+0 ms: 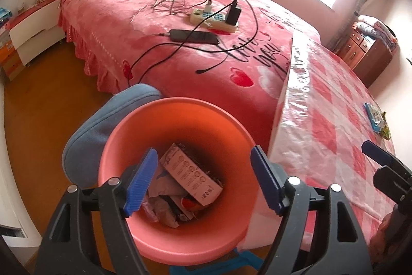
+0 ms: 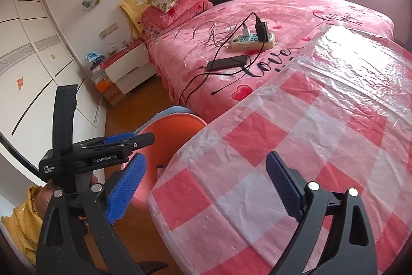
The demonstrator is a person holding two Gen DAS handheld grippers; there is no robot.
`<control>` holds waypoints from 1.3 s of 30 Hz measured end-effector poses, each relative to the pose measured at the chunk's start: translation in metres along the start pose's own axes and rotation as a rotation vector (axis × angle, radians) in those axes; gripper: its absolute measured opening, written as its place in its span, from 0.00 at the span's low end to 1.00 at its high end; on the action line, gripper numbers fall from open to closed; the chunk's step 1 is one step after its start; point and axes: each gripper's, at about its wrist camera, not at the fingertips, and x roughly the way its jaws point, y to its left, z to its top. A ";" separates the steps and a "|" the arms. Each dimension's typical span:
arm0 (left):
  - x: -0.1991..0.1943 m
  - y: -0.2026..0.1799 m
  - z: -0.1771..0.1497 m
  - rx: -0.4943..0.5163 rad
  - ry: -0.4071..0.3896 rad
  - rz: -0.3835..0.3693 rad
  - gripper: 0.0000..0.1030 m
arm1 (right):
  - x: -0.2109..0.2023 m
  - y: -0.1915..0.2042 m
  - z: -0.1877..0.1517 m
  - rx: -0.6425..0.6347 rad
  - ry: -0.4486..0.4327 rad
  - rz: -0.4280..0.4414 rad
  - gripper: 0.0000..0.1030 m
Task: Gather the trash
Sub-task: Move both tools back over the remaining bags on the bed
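A pink-orange trash bin stands on the floor beside the table and holds a cardboard box and crumpled wrappers. My left gripper is open and empty, hovering right over the bin's mouth. A blue packet and a green wrapper lie on the table's far right. My right gripper is open and empty above the table's near left corner; it also shows in the left wrist view. The bin and the left gripper body show in the right wrist view.
The table wears a pink-checked cloth under clear plastic. A bed behind it carries a power strip, a phone and cables. A blue cushioned stool stands behind the bin. A nightstand and wardrobe are on the left.
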 end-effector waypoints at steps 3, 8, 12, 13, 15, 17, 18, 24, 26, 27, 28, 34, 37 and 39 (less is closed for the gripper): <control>-0.001 -0.010 0.001 0.017 0.000 -0.003 0.74 | -0.006 -0.004 -0.001 0.003 -0.013 -0.008 0.90; -0.003 -0.027 0.003 0.045 -0.003 -0.005 0.74 | -0.018 -0.014 -0.004 0.022 -0.031 -0.013 0.90; -0.005 -0.040 0.004 0.063 -0.003 -0.014 0.74 | -0.028 -0.020 -0.006 0.031 -0.050 -0.023 0.90; -0.005 -0.043 0.003 0.068 -0.003 -0.015 0.74 | -0.030 -0.022 -0.007 0.032 -0.054 -0.027 0.90; -0.005 -0.050 0.003 0.080 -0.001 -0.018 0.74 | -0.035 -0.026 -0.008 0.036 -0.063 -0.032 0.90; -0.005 -0.057 0.003 0.092 0.000 -0.023 0.74 | -0.039 -0.030 -0.008 0.040 -0.070 -0.039 0.90; -0.005 -0.061 0.003 0.096 0.001 -0.025 0.74 | -0.041 -0.031 -0.008 0.041 -0.073 -0.043 0.90; -0.005 -0.085 0.004 0.134 0.001 -0.045 0.74 | -0.054 -0.042 -0.009 0.054 -0.102 -0.062 0.90; -0.005 -0.091 0.004 0.143 0.001 -0.051 0.74 | -0.058 -0.047 -0.009 0.059 -0.110 -0.070 0.90; -0.004 -0.095 0.004 0.148 0.002 -0.054 0.74 | -0.060 -0.049 -0.010 0.062 -0.114 -0.072 0.90; -0.004 -0.097 0.004 0.152 0.003 -0.056 0.74 | -0.062 -0.052 -0.010 0.065 -0.117 -0.075 0.90; -0.002 -0.116 0.004 0.175 0.006 -0.068 0.74 | -0.073 -0.065 -0.012 0.078 -0.139 -0.096 0.90; -0.002 -0.125 0.004 0.190 0.002 -0.074 0.74 | -0.079 -0.070 -0.013 0.089 -0.149 -0.102 0.90; -0.003 -0.132 0.005 0.199 0.000 -0.079 0.74 | -0.083 -0.074 -0.014 0.095 -0.158 -0.107 0.90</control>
